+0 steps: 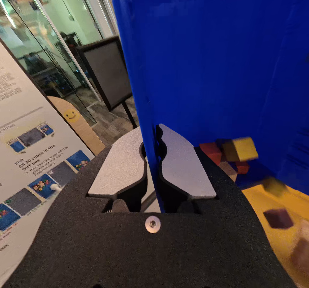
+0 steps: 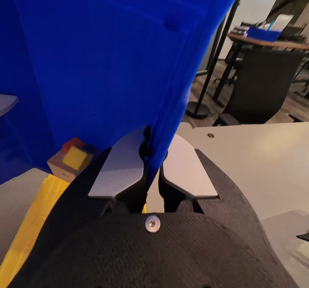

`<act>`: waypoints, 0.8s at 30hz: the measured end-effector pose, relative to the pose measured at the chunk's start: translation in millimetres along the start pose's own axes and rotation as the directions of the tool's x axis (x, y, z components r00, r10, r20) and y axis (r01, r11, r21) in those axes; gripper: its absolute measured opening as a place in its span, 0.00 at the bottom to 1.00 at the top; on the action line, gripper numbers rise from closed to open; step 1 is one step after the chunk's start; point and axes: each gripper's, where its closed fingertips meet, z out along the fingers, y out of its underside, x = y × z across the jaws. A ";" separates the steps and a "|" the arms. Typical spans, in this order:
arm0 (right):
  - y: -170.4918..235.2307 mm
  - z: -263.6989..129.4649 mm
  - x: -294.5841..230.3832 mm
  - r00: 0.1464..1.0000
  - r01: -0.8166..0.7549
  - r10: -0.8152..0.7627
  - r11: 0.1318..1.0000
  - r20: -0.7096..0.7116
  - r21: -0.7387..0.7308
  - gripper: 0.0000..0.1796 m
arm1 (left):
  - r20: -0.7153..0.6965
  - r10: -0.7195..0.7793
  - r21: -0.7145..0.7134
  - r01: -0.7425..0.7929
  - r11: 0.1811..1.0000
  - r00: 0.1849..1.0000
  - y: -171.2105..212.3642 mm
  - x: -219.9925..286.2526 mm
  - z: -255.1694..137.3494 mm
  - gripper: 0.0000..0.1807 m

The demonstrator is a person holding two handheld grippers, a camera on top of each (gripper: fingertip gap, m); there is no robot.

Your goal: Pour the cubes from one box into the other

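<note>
Cubes (image 1: 245, 148) spilling from one blue box (image 1: 209, 62); two grippers, left gripper (image 1: 152, 147), right gripper (image 2: 151, 147), clamp walls.

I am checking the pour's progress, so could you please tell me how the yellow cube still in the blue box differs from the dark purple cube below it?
The yellow cube lies inside the blue box, against other cubes; the purple cube is outside it, over a yellow surface. The yellow cube is bright; the purple cube is very dark. The yellow cube looks larger in the left wrist view. Both are blurred, tilted cubes.
</note>
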 end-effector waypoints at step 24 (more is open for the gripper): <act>7.5 3.0 -6.9 0.998 0.059 -0.060 0.995 0.016 0.077 0.06 | 0.012 0.079 0.029 -0.079 0.996 0.997 15.7 -2.6 1.7 0.05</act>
